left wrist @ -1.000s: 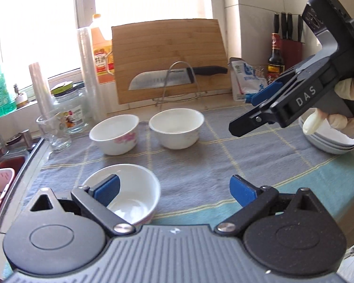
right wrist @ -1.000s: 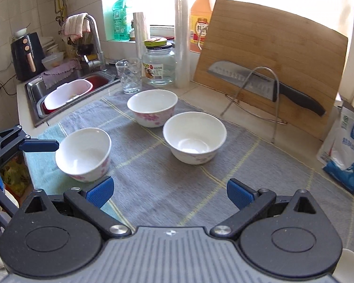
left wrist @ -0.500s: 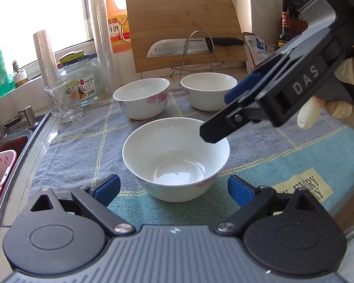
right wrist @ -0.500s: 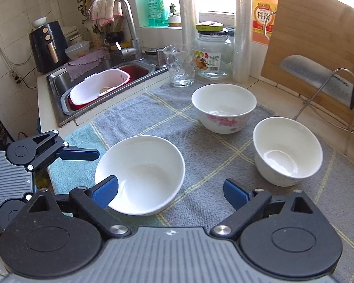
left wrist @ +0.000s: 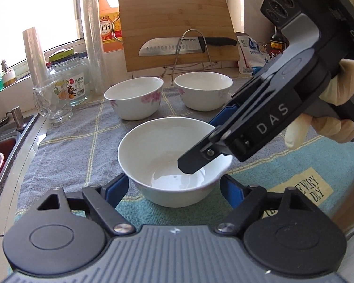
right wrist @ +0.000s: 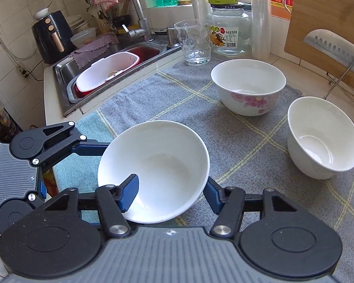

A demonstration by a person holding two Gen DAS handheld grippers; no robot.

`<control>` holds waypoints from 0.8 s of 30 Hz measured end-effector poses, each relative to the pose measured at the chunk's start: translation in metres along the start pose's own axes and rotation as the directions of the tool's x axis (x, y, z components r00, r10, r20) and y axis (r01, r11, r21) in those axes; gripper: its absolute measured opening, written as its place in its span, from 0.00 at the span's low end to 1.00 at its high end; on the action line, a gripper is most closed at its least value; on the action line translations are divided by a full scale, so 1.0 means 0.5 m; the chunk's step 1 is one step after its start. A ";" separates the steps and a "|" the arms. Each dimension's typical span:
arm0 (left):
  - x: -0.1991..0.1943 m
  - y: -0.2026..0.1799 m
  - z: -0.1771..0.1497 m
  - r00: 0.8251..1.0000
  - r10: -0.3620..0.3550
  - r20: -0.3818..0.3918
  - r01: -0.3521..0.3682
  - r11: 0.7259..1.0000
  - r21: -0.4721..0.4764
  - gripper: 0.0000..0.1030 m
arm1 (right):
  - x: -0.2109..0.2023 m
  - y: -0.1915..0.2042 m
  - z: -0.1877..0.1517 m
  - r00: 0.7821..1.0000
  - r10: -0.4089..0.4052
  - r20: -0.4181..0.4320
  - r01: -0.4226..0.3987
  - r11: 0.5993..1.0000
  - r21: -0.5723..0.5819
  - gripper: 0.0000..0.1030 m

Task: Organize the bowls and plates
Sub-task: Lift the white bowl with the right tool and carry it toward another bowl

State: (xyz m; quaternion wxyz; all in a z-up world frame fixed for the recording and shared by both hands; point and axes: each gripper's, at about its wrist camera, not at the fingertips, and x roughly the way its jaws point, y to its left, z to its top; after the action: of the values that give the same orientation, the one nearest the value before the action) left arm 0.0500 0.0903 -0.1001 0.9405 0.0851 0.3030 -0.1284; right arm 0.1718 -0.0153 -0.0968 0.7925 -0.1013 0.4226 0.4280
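Bowl sat on the table near me. My right gripper straddled its rim, jaws wide; left gripper open around it. Next I should squeeze, then lift.

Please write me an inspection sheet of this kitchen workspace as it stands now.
Surface: grey-and-teal checked towel spread over the counter beside the sink.
Job's things: near bowl plain white, upright; flowered bowl and far right bowl upright behind it, apart.
Clutter: drinking glass, lidded jar, knife on a wire rack against the cutting board.
Grippers: right tongs open, one finger inside the near bowl's rim, one outside; left tongs open, flanking that bowl.
Cables: a cord at the wall outlet behind the air fryer.
Surroundings: tiled walls, bright window, faucet.
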 end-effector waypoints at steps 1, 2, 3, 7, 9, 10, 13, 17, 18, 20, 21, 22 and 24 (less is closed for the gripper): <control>0.002 0.003 0.001 1.000 0.000 0.000 0.000 1.000 0.000 0.82 | 0.000 -0.001 0.001 1.000 0.000 -0.001 0.000 1.000 0.001 0.63; 0.002 0.002 0.001 1.000 -0.001 0.000 0.001 1.000 0.000 0.82 | 0.001 0.000 0.001 1.000 -0.003 -0.002 0.003 1.000 0.001 0.63; 0.003 0.003 0.002 1.000 -0.002 -0.001 0.002 1.000 0.004 0.82 | 0.000 0.000 0.001 1.000 -0.004 -0.002 0.004 1.000 0.001 0.63; -0.002 -0.004 0.006 1.000 -0.003 -0.006 0.003 1.000 0.018 0.81 | -0.006 0.004 0.000 1.000 -0.011 -0.008 0.011 1.000 0.005 0.63; -0.006 -0.008 0.010 1.000 -0.010 -0.006 0.010 1.000 0.024 0.81 | -0.015 0.005 -0.002 1.000 -0.014 -0.008 0.014 1.000 0.010 0.63; -0.008 -0.011 0.014 1.000 -0.017 -0.005 0.018 0.999 0.027 0.81 | -0.022 0.004 -0.004 1.000 -0.017 -0.010 0.017 1.000 0.016 0.63; -0.014 -0.026 0.023 0.999 -0.043 0.000 0.043 0.998 0.035 0.81 | -0.043 0.002 -0.012 0.999 -0.034 -0.017 0.034 0.999 0.035 0.63; -0.012 -0.048 0.034 0.996 -0.088 0.007 0.087 0.995 0.055 0.81 | -0.080 -0.011 -0.032 0.998 -0.059 -0.011 0.060 0.995 0.075 0.63; -0.010 -0.057 0.039 0.995 -0.104 0.010 0.103 0.993 0.063 0.81 | -0.090 -0.016 -0.039 0.998 -0.067 -0.011 0.068 0.994 0.085 0.63; -0.004 -0.071 0.044 0.991 -0.133 0.013 0.131 0.988 0.081 0.81 | -0.107 -0.024 -0.053 0.996 -0.087 -0.012 0.088 0.991 0.101 0.63; 0.000 -0.078 0.046 0.989 -0.149 0.013 0.147 0.985 0.090 0.81 | -0.115 -0.028 -0.059 0.995 -0.095 -0.012 0.096 0.990 0.108 0.63; 0.004 -0.085 0.049 0.986 -0.165 0.013 0.163 0.982 0.099 0.81 | -0.125 -0.033 -0.066 0.994 -0.106 -0.013 0.107 0.987 0.117 0.63; 0.013 -0.099 0.054 0.980 -0.197 0.013 0.195 0.974 0.115 0.81 | -0.142 -0.043 -0.081 0.992 -0.127 -0.014 0.128 0.982 0.138 0.63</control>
State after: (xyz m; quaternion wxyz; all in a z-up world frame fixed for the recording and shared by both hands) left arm 0.0555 0.0353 -0.0865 0.9205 0.1062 0.2906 -0.2385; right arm 0.1450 -0.0917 -0.0726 0.8222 -0.0738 0.4461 0.3457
